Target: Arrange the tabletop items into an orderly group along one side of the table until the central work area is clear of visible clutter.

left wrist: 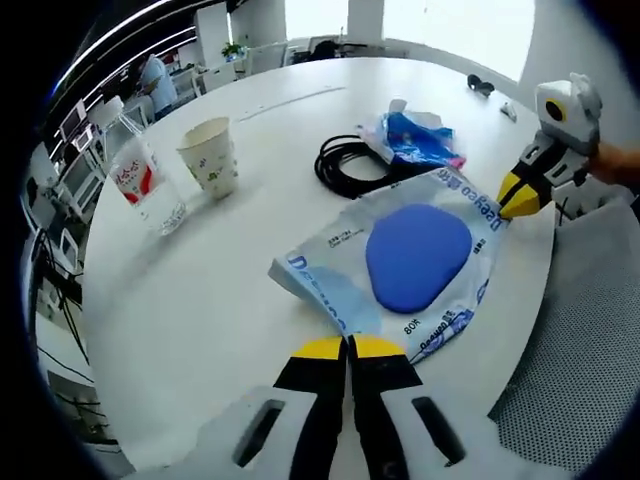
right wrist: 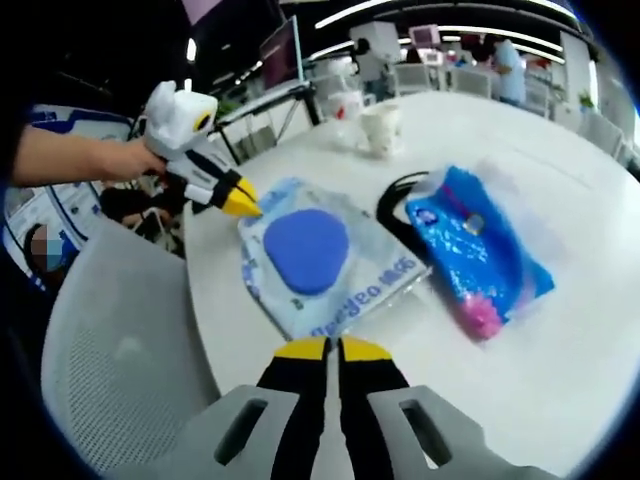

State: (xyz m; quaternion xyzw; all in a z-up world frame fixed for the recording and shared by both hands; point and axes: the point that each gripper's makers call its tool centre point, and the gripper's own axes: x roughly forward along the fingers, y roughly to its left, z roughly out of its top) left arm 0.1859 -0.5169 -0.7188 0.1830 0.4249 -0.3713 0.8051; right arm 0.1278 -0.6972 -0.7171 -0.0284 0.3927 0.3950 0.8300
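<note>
Clear plastic pack (left wrist: 400, 265) with blue pad, flat at table (left wrist: 200, 300) edge. Left gripper (left wrist: 349, 347) pinched shut on one corner; right gripper (right wrist: 333, 347) shut on opposite corner. Pack spans between both; cable (left wrist: 345, 165), cup (left wrist: 208, 155), bottle (left wrist: 145, 175) lie farther in.

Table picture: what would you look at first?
Probably the clear packet with the big blue pad, held at opposite edges by both tongs. Beside it lie a coiled black cable and a crumpled blue bag. Farther back stand a paper cup and a water bottle.
</note>
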